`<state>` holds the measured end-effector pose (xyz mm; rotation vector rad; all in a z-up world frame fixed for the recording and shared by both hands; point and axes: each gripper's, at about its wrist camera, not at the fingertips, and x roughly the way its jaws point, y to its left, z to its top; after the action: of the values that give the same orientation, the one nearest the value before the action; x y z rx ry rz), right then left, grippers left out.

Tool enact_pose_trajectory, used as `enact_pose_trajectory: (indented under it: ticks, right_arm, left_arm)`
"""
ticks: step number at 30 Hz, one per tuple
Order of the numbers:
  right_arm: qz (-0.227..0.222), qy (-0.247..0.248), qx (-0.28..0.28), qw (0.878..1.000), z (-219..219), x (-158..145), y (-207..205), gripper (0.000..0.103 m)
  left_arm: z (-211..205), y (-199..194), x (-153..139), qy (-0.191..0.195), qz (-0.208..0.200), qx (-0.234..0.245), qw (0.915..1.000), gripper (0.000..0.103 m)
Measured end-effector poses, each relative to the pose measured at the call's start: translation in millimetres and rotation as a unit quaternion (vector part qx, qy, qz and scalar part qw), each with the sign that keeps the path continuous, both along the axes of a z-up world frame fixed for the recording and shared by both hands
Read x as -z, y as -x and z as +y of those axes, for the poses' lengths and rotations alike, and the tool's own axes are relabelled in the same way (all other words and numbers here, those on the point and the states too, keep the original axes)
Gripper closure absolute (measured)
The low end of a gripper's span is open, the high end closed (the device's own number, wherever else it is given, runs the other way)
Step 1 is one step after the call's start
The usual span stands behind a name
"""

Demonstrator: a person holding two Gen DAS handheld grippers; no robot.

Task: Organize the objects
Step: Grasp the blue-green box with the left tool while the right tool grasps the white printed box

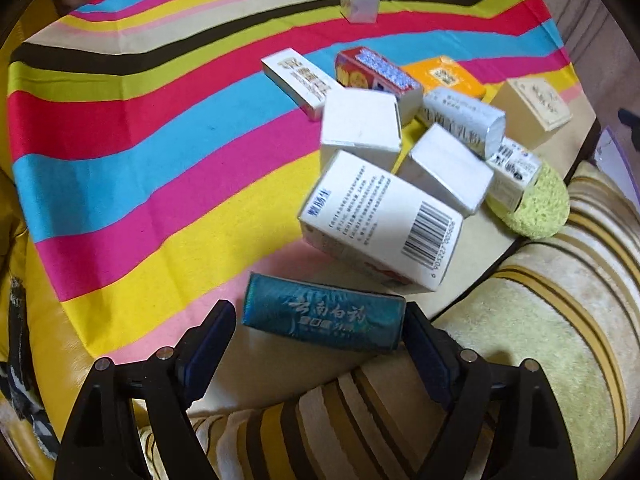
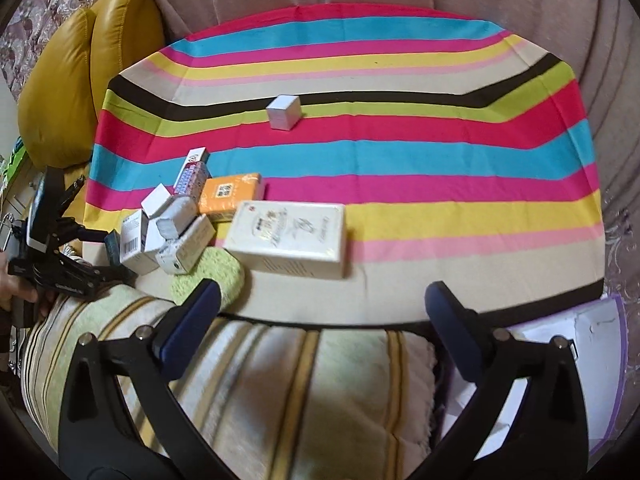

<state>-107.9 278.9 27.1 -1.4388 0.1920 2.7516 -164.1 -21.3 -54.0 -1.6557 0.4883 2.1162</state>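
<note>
Your left gripper [image 1: 320, 332] brackets the teal box [image 1: 322, 322] at the table's near edge; your right gripper [image 2: 320, 312] hangs spread and empty.

Nearest you, a striped blanket [image 2: 280, 380] meets the edge. Whether the left fingers clamp the box, you cannot tell. Beyond it the box pile [image 1: 400, 152] crowds one side of the striped cloth [image 2: 400, 160]. Farther back stands one small white box [image 2: 284, 112], with bare cloth around it.

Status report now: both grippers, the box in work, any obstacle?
Left gripper: jaws around teal box, contact unclear. Right gripper: open, empty, at table edge. Box pile close ahead of teal box; green sponge near right jaws.
</note>
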Motion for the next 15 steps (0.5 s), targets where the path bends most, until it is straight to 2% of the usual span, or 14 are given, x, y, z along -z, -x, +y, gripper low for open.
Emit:
enact_pose_trajectory:
  ticks: [2, 7, 15]
  right_arm:
    - [-0.001, -0.001, -0.003, 1.0, -5.5, 1.2, 6.1, 0.0]
    - [-0.008, -0.001, -0.001, 1.0, -19.2, 10.8, 22.1, 0.0]
    - [-0.015, -0.019, 0.007, 1.0, -29.7, 20.6, 39.7, 0.0]
  left_arm:
    - [-0.4, -0.2, -0.5, -0.006, 0.0, 0.001, 1.0, 0.028]
    - [-4.4, -6.1, -7.4, -0.013, 0.012, -0.005, 0.9998, 0.028]
    - [-11.8, -37.5, -31.2, -0.037, 0.048, -0.023, 0.9979, 0.029]
